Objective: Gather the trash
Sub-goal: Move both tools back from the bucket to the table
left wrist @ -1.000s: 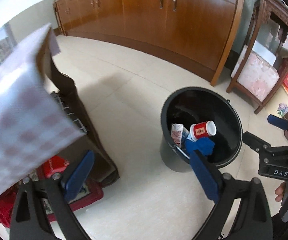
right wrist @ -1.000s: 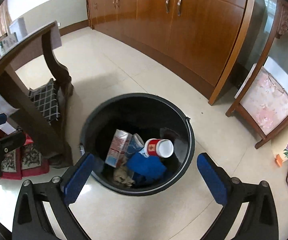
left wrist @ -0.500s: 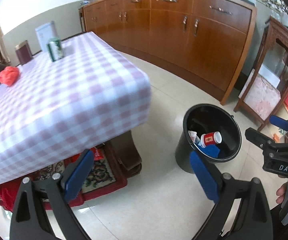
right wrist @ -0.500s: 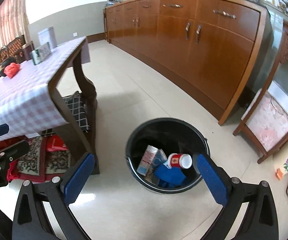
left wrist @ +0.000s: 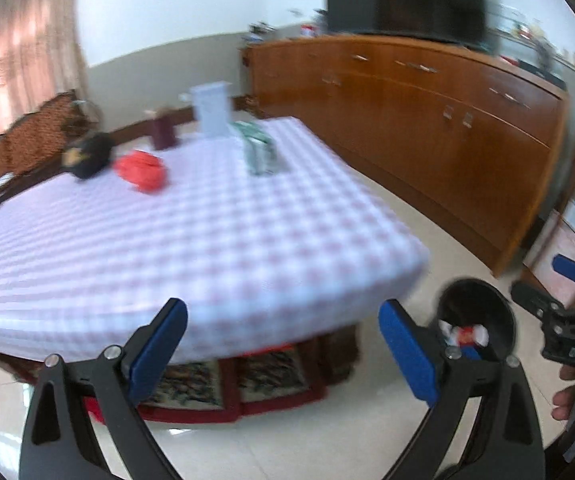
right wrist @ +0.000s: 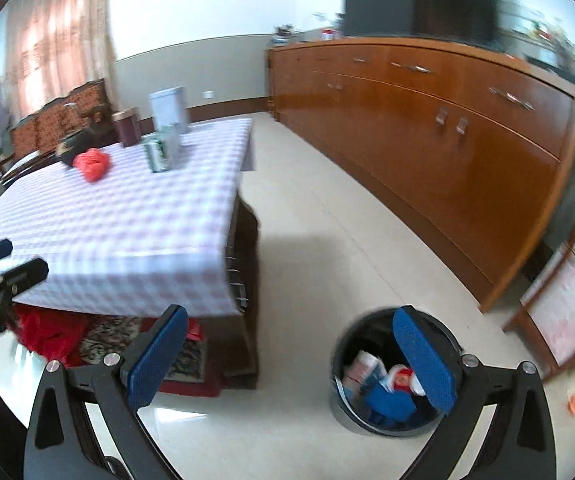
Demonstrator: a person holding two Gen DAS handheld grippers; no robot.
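Observation:
A black trash bin (right wrist: pixel 387 424) stands on the floor with a red-and-white cup (right wrist: pixel 405 378), a carton and blue trash inside; it also shows as the bin (left wrist: pixel 499 320) at lower right in the left wrist view. On the checked table (left wrist: pixel 207 232) lie a red crumpled bag (left wrist: pixel 141 170), a green-and-white carton (left wrist: pixel 259 152) and a dark cap (left wrist: pixel 87 156). My left gripper (left wrist: pixel 283 344) is open and empty, facing the table's near edge. My right gripper (right wrist: pixel 291 356) is open and empty, above the floor between table and bin.
A long wooden sideboard (right wrist: pixel 427 120) lines the right wall, with a small wooden stand (right wrist: pixel 559 312) beyond it. A white box (left wrist: pixel 209 108) and a dark red tin (left wrist: pixel 161 132) stand at the table's far end. Red rugs (left wrist: pixel 227 384) lie under the table. Chairs (right wrist: pixel 67 112) stand behind.
Both grippers have risen and tilted up away from the bin toward the tabletop. The bin has dropped to the lower right of each view and the table's top now fills the middle.

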